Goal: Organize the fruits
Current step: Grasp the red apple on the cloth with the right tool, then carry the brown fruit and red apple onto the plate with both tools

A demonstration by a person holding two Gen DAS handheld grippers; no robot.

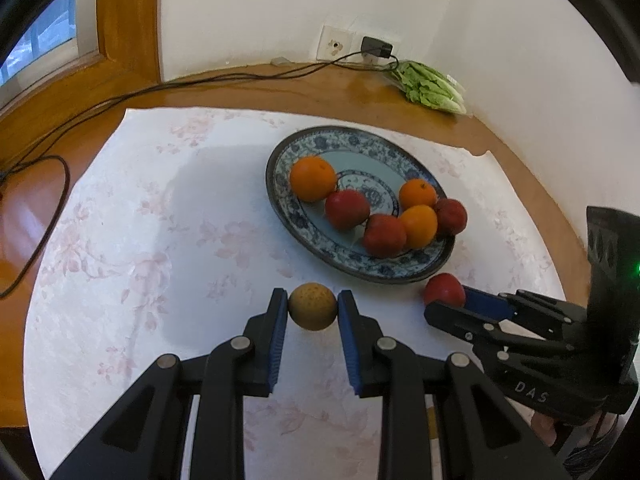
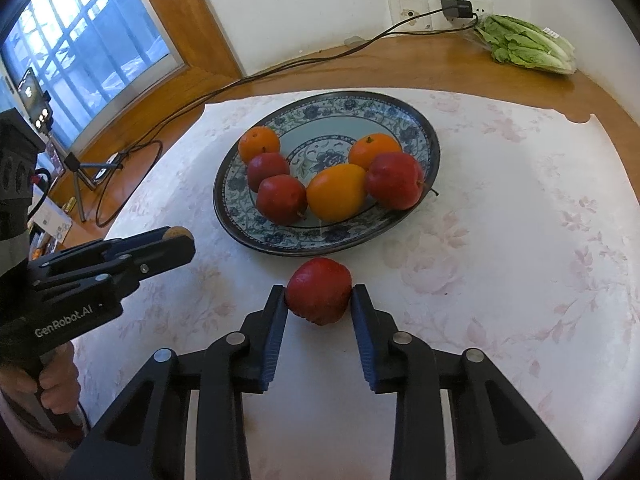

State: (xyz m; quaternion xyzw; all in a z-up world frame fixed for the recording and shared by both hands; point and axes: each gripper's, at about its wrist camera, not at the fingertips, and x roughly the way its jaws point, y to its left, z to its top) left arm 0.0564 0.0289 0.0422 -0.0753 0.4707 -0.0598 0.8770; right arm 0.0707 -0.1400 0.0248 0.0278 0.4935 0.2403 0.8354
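Observation:
A blue-patterned plate (image 1: 304, 144) (image 2: 400, 108) holds three oranges and three red fruits. My left gripper (image 1: 313, 307) is shut on a small tan-brown round fruit (image 1: 313, 306), in front of the plate's near rim; in the right wrist view the gripper (image 2: 176, 240) shows from the side with the fruit (image 2: 178, 233) peeking out. My right gripper (image 2: 319, 294) is shut on a red fruit (image 2: 319, 290), just in front of the plate; it also shows in the left wrist view (image 1: 450, 300) with the red fruit (image 1: 442, 288).
A floral white cloth (image 1: 140, 240) covers the round wooden table. Bagged lettuce (image 1: 430, 88) (image 2: 524, 44) lies at the back by the wall. A black cable (image 1: 200, 84) runs from a wall socket across the table's back. A window is at left.

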